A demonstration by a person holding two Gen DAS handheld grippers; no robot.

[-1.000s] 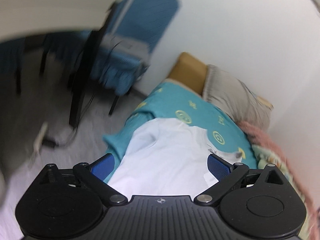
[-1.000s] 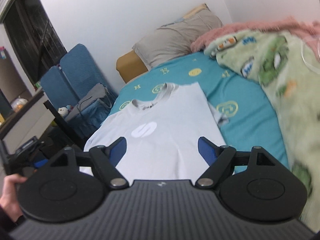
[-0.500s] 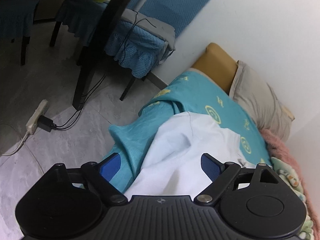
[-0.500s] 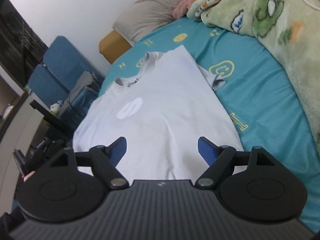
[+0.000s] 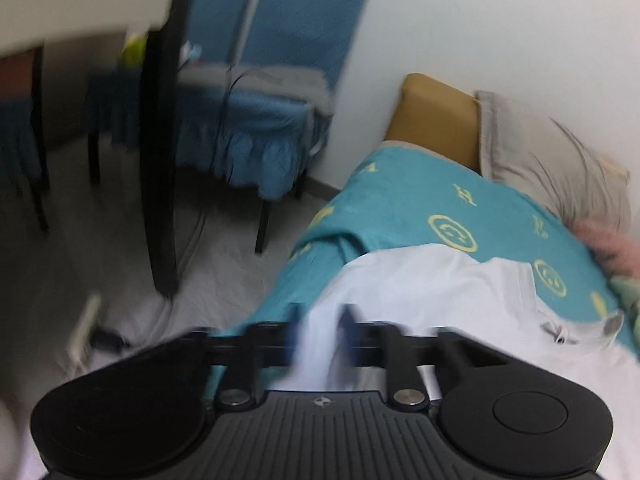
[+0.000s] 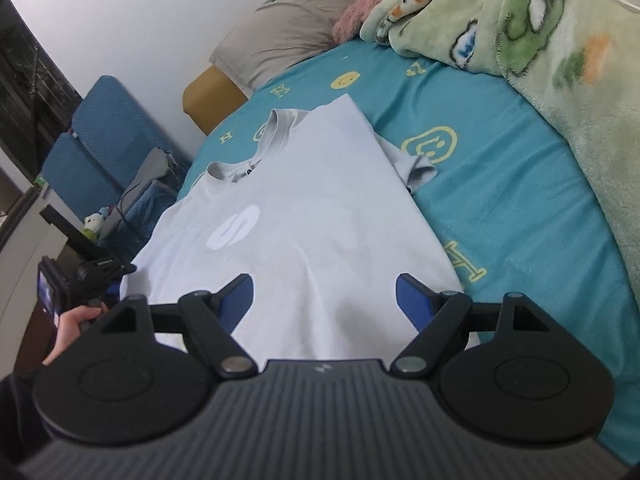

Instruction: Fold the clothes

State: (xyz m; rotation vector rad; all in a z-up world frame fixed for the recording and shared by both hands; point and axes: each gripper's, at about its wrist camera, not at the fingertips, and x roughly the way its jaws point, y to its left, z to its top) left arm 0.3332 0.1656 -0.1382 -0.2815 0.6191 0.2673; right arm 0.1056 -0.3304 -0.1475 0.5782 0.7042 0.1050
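A teal bed sheet point(image 6: 500, 184) is being used as the work surface, and a white T-shirt point(image 6: 320, 216) is being laid out on it, chest logo up, collar toward the grey pillow point(image 6: 288, 28). One side is already folded in, with a sleeve tip point(image 6: 420, 172) poking out from beneath, while the other side is draped over the bed edge toward the floor.

The left gripper point(image 5: 320, 336) is being clenched on a pinch of the shirt's hanging edge (the view is blurred, so the depth of the bite cannot be judged). The right gripper point(image 6: 325, 296) is being held released above the hem, its blue pads point(image 6: 412, 300) well apart with nothing between them.

For the step to go well, the pinched edge is probably best lifted just clear of the sheet and carried across toward the middle, so that it lands parallel to the fold already made. The hem should be pinned or gripped by the right gripper meanwhile, since thin cloth is likely to be dragged. A green fleece blanket point(image 6: 560, 40) is lying well apart and need not be disturbed.
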